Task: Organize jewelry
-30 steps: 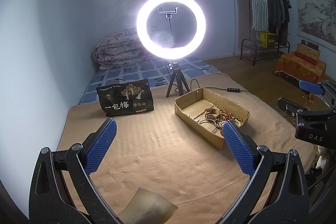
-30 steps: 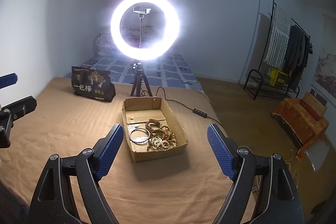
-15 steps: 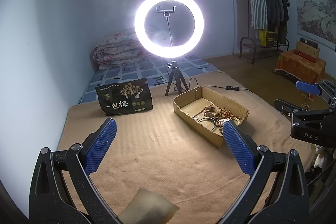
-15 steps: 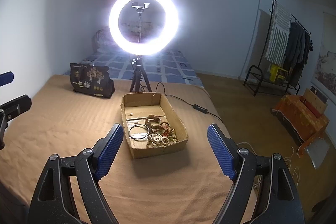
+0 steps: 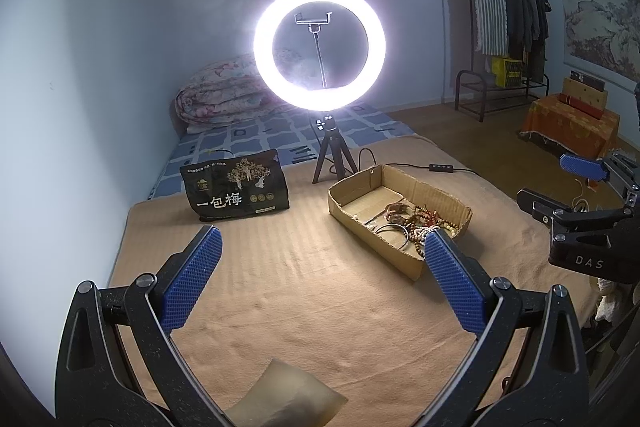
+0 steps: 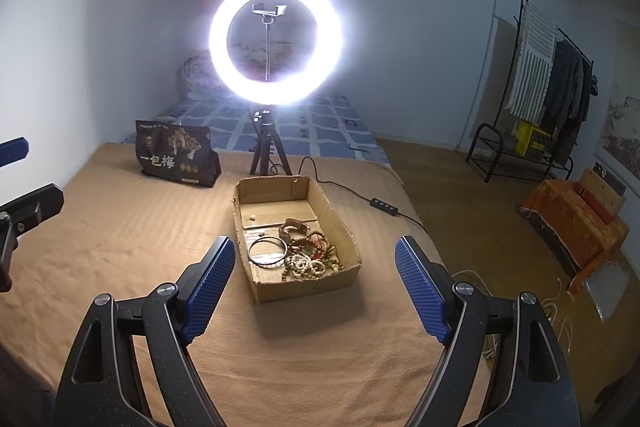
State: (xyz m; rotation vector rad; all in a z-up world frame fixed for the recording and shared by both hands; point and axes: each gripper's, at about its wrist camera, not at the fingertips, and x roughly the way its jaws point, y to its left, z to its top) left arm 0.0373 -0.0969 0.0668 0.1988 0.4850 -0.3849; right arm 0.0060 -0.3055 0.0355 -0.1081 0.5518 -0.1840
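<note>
Both the left gripper [image 5: 320,267] and the right gripper [image 6: 314,267] hover with jaws released and empty over the bed [image 6: 120,227], the jewelry [image 6: 304,251] heaped (bangle included) inside the cardboard box [image 6: 304,285].

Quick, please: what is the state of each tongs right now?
Left tongs: open, holding nothing.
Right tongs: open, holding nothing.
</note>
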